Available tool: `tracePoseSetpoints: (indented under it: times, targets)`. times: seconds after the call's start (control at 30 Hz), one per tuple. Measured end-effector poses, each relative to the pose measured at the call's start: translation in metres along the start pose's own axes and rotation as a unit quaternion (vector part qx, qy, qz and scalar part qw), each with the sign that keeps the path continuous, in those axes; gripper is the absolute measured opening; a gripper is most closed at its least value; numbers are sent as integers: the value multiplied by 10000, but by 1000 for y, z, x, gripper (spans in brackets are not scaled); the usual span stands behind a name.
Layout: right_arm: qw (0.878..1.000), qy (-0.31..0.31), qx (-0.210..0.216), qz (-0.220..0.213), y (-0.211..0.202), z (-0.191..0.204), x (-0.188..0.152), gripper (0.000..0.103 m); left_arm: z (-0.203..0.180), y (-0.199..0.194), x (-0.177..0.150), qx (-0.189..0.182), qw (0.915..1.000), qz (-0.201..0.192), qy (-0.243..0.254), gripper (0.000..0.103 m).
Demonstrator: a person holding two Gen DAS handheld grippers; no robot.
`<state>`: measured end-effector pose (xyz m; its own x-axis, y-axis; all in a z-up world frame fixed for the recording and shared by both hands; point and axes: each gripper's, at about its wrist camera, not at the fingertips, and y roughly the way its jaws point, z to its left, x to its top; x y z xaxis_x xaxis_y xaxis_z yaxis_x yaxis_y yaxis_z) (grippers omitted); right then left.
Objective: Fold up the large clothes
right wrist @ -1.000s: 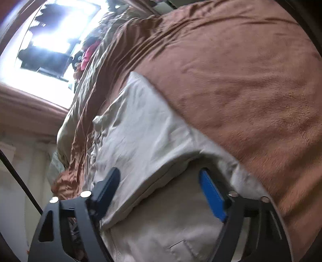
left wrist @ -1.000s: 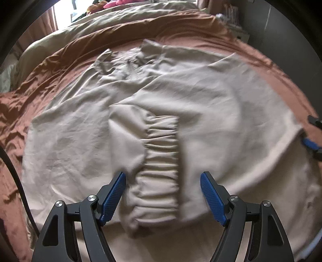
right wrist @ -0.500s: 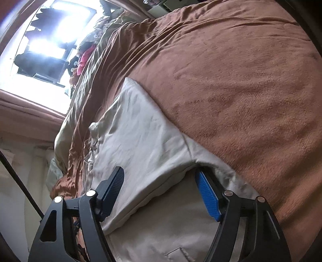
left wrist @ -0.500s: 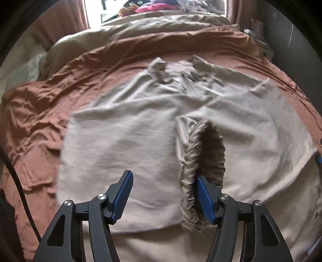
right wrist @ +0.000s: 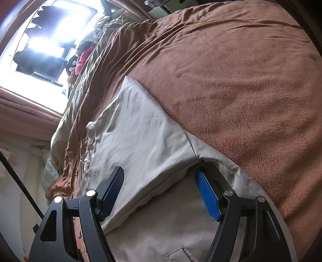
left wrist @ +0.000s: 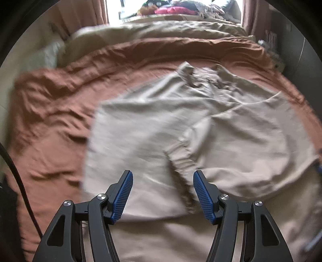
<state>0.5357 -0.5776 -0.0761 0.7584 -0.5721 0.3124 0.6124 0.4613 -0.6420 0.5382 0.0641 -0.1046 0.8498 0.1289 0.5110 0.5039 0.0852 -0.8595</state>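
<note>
A pale beige garment (left wrist: 153, 129) lies on a rust-brown blanket (left wrist: 50, 112); bright pink cloth (left wrist: 173, 10) shows by the window; blue ribbed pads (left wrist: 123, 194).

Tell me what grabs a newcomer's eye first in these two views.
The big beige garment spread flat over the rust-brown blanket fills the left wrist view, its gathered elastic cuff lying between the open left gripper pads. In the right wrist view, the right gripper straddles a folded edge of the garment, with a blown-out bright window at upper left.
</note>
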Motion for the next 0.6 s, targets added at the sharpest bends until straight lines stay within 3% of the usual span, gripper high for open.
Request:
tracePoseSetpoints:
  times: [0.03, 0.2, 0.27, 0.3, 0.37, 0.6]
  targets:
    - [10000, -1, 0, -15, 0, 0, 0, 70, 1, 7, -1, -142, 9998, 88, -120, 64]
    - [10000, -52, 70, -28, 6, -1, 0, 33, -11, 54, -13, -695, 9943, 584, -554, 64]
    - [10000, -14, 68, -54, 10, -5, 3, 20, -18, 68, -16, -708, 9937, 685, -541, 64]
    - [9999, 57, 119, -76, 10, -7, 5, 17, -22, 72, -16, -650, 9948, 620, -472, 63]
    - [9994, 252, 214, -73, 13, -14, 7, 14, -27, 76, -16, -630, 9960, 504, -371, 49]
    - [9985, 528, 158, -25, 24, -20, 7, 14, -19, 83, -7, -607, 9962, 423, -451, 43]
